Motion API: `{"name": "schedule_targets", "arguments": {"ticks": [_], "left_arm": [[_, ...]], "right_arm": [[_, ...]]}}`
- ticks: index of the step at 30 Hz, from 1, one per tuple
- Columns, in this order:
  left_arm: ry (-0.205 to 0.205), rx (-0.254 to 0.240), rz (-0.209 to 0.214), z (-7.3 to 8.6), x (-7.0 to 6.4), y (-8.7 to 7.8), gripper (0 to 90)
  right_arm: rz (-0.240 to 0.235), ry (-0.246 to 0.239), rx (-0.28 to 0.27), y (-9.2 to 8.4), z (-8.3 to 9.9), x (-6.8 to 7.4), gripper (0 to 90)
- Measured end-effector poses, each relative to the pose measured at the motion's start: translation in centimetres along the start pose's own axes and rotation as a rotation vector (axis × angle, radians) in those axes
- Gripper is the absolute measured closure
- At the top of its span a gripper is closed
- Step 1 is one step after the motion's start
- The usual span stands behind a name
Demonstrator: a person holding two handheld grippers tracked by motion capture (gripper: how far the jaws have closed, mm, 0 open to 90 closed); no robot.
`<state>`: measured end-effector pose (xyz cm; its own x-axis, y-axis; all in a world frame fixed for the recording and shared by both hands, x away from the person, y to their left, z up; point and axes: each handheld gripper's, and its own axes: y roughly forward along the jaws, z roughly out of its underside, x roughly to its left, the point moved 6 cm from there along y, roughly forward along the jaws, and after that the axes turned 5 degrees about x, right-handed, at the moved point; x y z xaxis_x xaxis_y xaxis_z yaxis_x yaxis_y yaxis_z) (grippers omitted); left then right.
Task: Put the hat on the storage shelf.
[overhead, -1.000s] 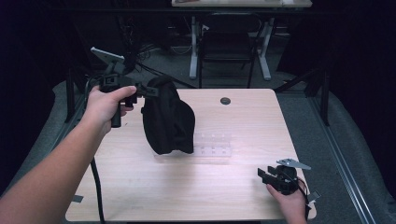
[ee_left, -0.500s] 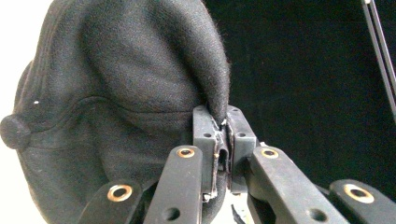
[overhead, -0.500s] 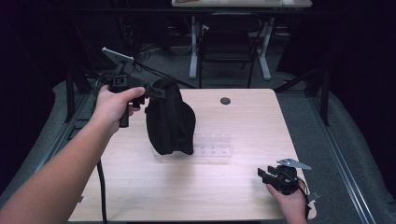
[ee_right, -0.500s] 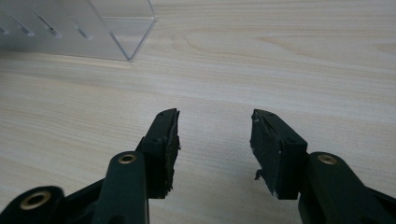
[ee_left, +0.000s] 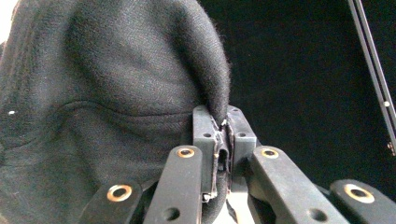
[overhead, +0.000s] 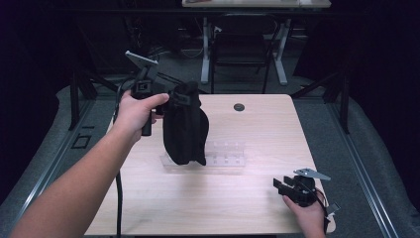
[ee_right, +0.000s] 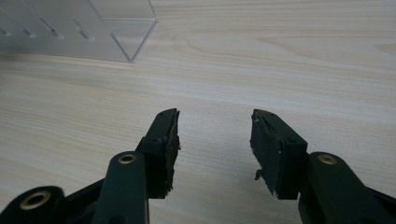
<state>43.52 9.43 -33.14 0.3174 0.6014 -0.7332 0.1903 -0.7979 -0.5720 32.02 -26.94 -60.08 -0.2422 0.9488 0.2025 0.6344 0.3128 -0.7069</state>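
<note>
High view, centre-left: the left gripper (overhead: 171, 100) pinches the top edge of a black cloth bag (overhead: 184, 130) hanging over a clear plastic rack (overhead: 225, 154). Right gripper (overhead: 284, 185) rests open, lower right (idle). Lift straight up, I'd judge, so the fabric clears the rack without snagging.

Left gripper (ee_left: 223, 126): black plastic, two flat linkage arms per side, brass-ringed pivot holes, small dark screws on jaw blocks. Grey three-cornered plate on top, black cable trailing (high view). Right gripper (ee_right: 214, 140): same black build, brass pivots, worn rubber pads (ee_right: 265, 148) with ragged edges; grey plate, thin cable. Left hand (overhead: 134, 111), right hand (overhead: 308, 216): forearms bare, no sleeves.
</note>
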Motion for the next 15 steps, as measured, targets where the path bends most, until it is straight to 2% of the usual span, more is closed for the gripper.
{"name": "schedule_targets", "arguments": {"ticks": [4,6,9,10,12,13,14,15], "left_arm": [[-0.001,-0.002,0.009,0.0,0.0,0.4,85.2],[-0.008,-0.008,0.021,0.0,0.0,0.7,85.2],[-0.011,-0.007,0.041,0.1,0.2,1.0,85.2],[-0.012,-0.007,0.044,0.2,0.3,1.0,85.2],[-0.013,-0.007,0.044,0.2,0.4,1.0,85.2],[-0.018,-0.011,0.049,0.2,0.5,1.1,85.2],[-0.018,-0.011,0.049,0.2,0.5,1.1,85.3],[-0.017,-0.011,0.050,0.2,0.6,1.1,85.3]], "right_arm": [[-0.003,0.001,-0.007,0.0,0.0,0.4,51.3],[0.007,-0.015,0.008,0.0,0.0,0.5,51.4],[-0.007,-0.032,0.001,0.2,-0.1,1.2,51.5],[0.009,-0.054,0.020,0.1,-0.1,1.2,51.6],[-0.004,-0.045,-0.001,0.2,-0.2,1.6,51.7],[-0.004,-0.067,0.004,-0.1,-0.5,2.0,52.0],[-0.004,-0.067,0.004,-0.1,-0.5,2.0,52.0],[-0.024,-0.070,-0.010,-0.3,-0.9,2.6,53.1]]}}
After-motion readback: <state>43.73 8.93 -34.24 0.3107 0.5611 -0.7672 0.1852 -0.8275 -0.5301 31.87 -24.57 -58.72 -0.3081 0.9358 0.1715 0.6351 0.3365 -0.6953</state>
